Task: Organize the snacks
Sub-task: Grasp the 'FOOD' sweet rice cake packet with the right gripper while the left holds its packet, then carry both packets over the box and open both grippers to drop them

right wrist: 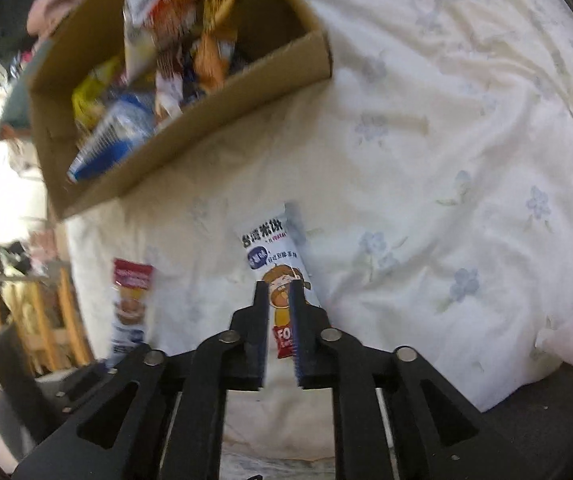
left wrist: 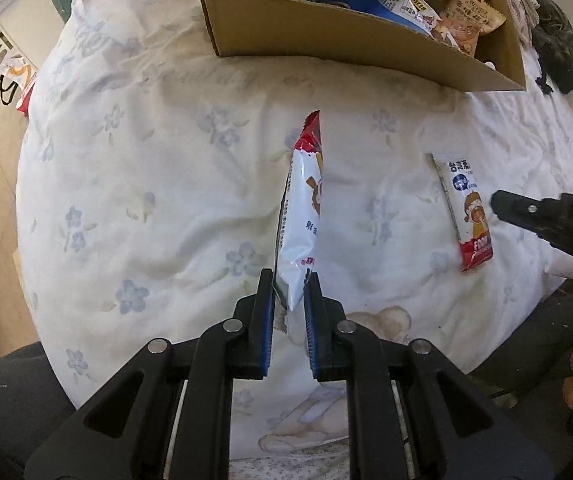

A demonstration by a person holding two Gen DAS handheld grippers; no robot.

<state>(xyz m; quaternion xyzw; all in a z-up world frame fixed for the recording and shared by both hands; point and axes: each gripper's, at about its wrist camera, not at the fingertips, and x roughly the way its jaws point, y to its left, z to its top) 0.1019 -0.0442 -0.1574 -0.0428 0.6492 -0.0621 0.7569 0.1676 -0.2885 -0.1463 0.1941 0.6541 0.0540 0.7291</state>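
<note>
My left gripper [left wrist: 289, 280] is shut on the near end of a white and red snack packet [left wrist: 301, 208] and holds it edge-up above the bed. It also shows at the left of the right wrist view [right wrist: 130, 300]. A second white and red rice cracker packet [left wrist: 464, 212] lies flat on the quilt. In the right wrist view this packet [right wrist: 276, 256] lies under my right gripper [right wrist: 279, 286], whose narrowly open jaws straddle it without clamping it. The right gripper's tip also shows in the left wrist view [left wrist: 502, 204]. A cardboard box [left wrist: 326, 40] full of snacks stands at the far side.
The white floral quilt [left wrist: 146, 152] covers the whole bed. A dark cloth [left wrist: 554, 40] lies to the right of the box. The box [right wrist: 190, 148] sits far left in the right wrist view. Furniture and floor clutter [right wrist: 18, 280] lie past the bed's left edge.
</note>
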